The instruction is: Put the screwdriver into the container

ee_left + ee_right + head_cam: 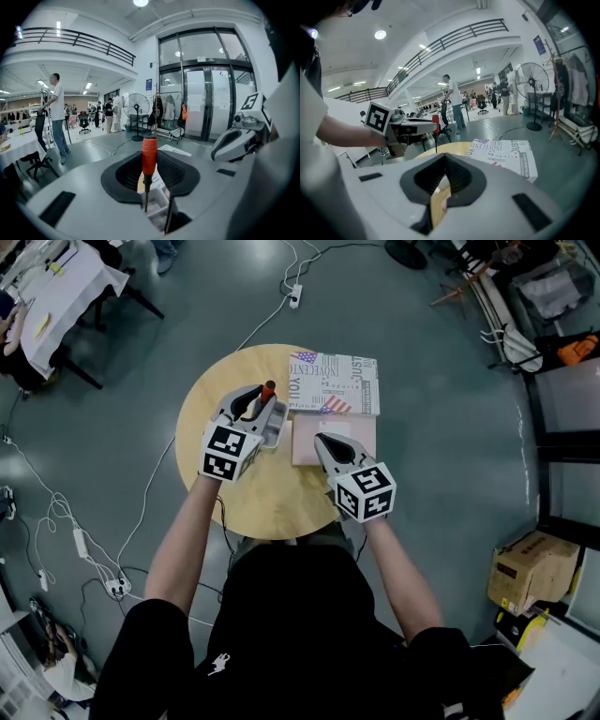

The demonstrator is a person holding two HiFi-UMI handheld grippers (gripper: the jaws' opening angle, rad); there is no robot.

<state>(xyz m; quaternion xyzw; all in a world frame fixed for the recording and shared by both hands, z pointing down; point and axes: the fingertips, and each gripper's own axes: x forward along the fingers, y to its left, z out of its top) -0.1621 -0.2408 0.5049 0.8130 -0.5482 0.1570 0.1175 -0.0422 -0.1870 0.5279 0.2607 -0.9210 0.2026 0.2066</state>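
My left gripper [265, 401] is shut on a screwdriver [268, 388] with a red handle, held upright with the handle on top and the thin shaft pointing down. In the left gripper view the screwdriver [149, 157] hangs just above a small pale grey container [157, 201]. That container [274, 432] stands on the round wooden table [272, 498], under the left gripper. My right gripper [322, 439] hovers shut over a pink flat box [305, 451], with nothing in it. The right gripper view shows the left gripper [415, 126] and the screwdriver [436, 119] to the left.
A printed box [342, 381] lies at the table's far edge, behind the pink one. Cables and a power strip [295, 294] run over the grey floor. A cardboard box [532, 568] sits at the right, a cloth-covered table [66, 287] at top left. People stand far off.
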